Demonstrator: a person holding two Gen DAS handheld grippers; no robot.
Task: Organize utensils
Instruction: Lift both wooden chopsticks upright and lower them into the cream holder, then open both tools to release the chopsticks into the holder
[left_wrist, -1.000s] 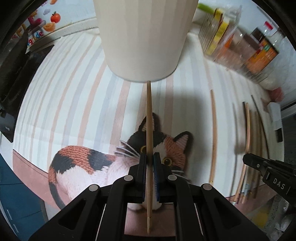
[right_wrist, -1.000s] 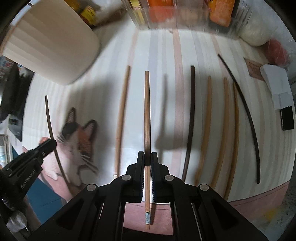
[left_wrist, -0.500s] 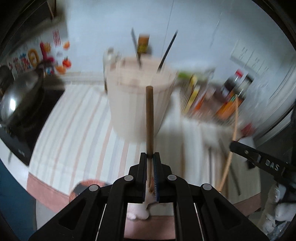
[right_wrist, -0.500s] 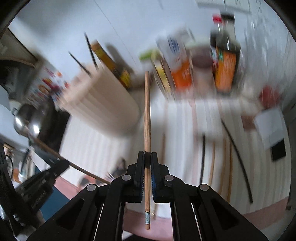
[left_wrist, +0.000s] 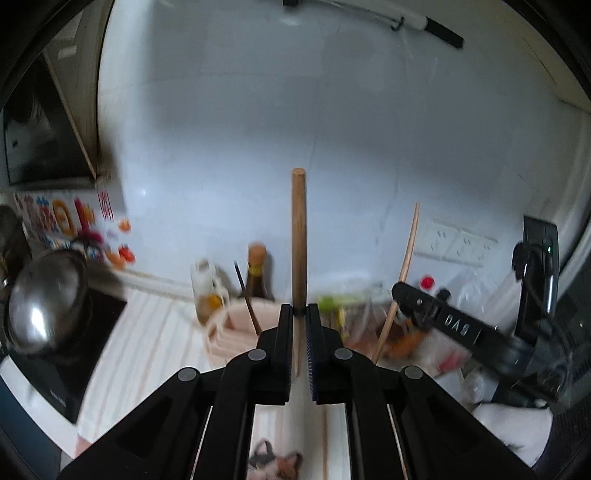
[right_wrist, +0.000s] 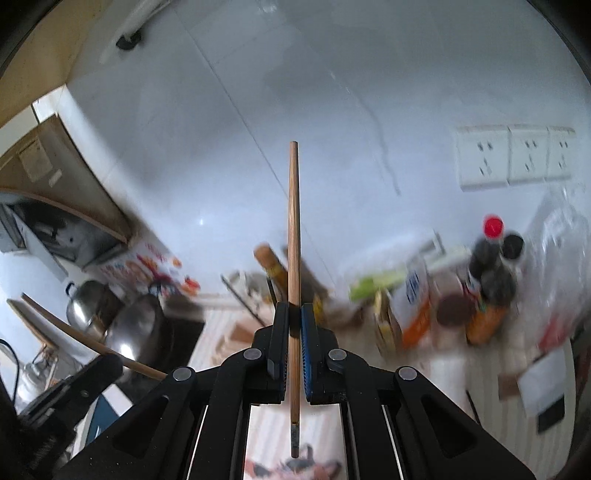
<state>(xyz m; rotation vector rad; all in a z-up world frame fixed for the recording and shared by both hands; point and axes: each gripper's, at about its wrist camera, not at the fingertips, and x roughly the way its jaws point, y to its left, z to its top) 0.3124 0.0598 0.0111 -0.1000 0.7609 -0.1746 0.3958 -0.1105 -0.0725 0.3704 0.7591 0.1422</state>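
My left gripper (left_wrist: 299, 314) is shut on a wooden chopstick (left_wrist: 298, 236) that stands upright, raised above the counter. My right gripper (right_wrist: 294, 314) is shut on a second wooden chopstick (right_wrist: 293, 229), also upright. The beige utensil holder (left_wrist: 236, 332) sits below and behind the left gripper, with dark chopsticks (left_wrist: 245, 299) standing in it. In the left wrist view the right gripper (left_wrist: 402, 291) appears at the right with its chopstick (left_wrist: 404, 266). In the right wrist view the left gripper (right_wrist: 110, 365) appears at the lower left with its chopstick (right_wrist: 81, 336).
Bottles and jars (right_wrist: 487, 288) stand along the wall at the right. Steel pots (left_wrist: 44, 299) sit on a black cooktop (left_wrist: 85, 332) at the left. The striped cat mat (left_wrist: 162, 354) covers the counter. Wall sockets (right_wrist: 513, 155) are on the white tiled wall.
Both grippers have lifted their chopsticks off the mat and tilted up, so the views now face the wall. The holder has dropped low in the left view.
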